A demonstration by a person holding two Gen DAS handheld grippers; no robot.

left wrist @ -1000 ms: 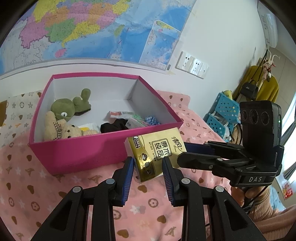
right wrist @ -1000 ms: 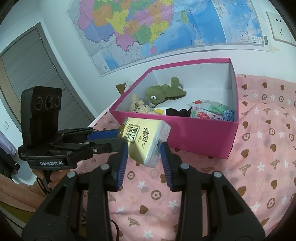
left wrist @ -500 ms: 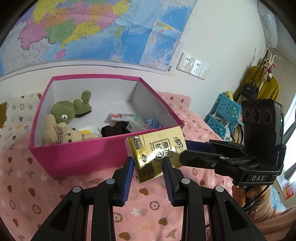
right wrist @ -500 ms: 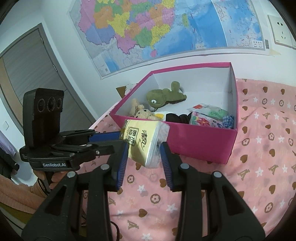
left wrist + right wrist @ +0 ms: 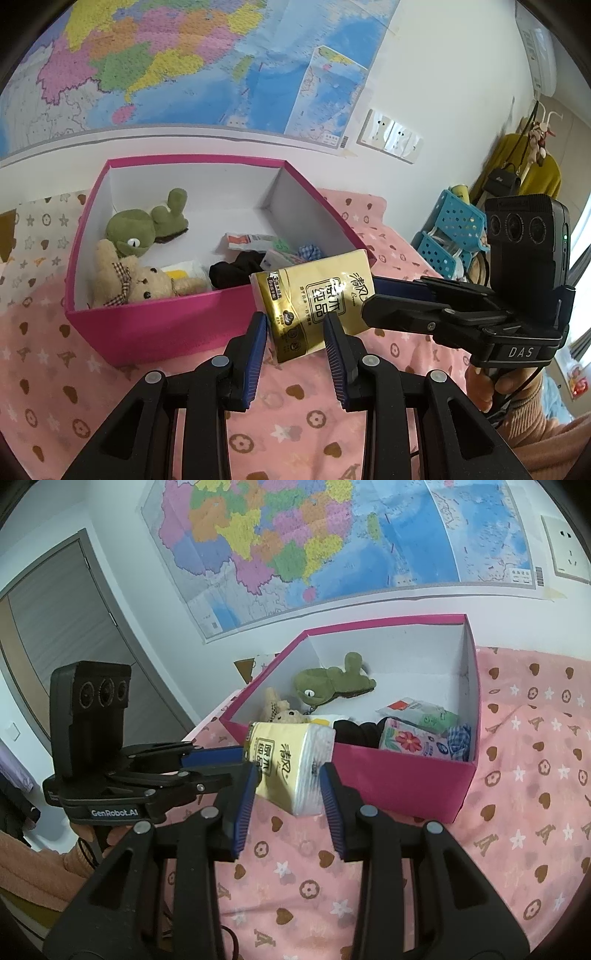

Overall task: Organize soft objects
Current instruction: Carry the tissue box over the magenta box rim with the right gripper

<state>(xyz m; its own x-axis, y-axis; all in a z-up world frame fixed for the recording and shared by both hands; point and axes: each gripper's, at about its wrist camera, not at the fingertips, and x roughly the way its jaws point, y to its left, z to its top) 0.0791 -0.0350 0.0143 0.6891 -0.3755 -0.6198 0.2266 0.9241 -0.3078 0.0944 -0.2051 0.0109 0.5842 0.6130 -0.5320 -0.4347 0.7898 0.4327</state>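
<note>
A yellow tissue pack (image 5: 321, 295) (image 5: 291, 757) hangs just above the pink bed sheet, in front of the near wall of the pink box (image 5: 166, 325) (image 5: 399, 775). My left gripper (image 5: 293, 321) is shut on its lower end. My right gripper (image 5: 288, 771) is shut on the other end. Each gripper shows in the other's view, the right gripper (image 5: 369, 295) reaching in from the right and the left gripper (image 5: 240, 755) from the left. Inside the box lie a green frog plush (image 5: 136, 229), a teddy bear (image 5: 144, 280), a black cloth (image 5: 240, 266) and a few soft packets (image 5: 406, 738).
The box stands on a bed with a pink patterned sheet (image 5: 295, 424), against a wall with a large map (image 5: 184, 62). Blue plastic baskets (image 5: 454, 229) stand beside the bed on the right. A grey door (image 5: 55, 627) is at the left. A person's hand (image 5: 487, 384) holds each gripper.
Both grippers keep the same hold on the tissue pack. The box sits slightly lower in both views; otherwise nothing has moved.
</note>
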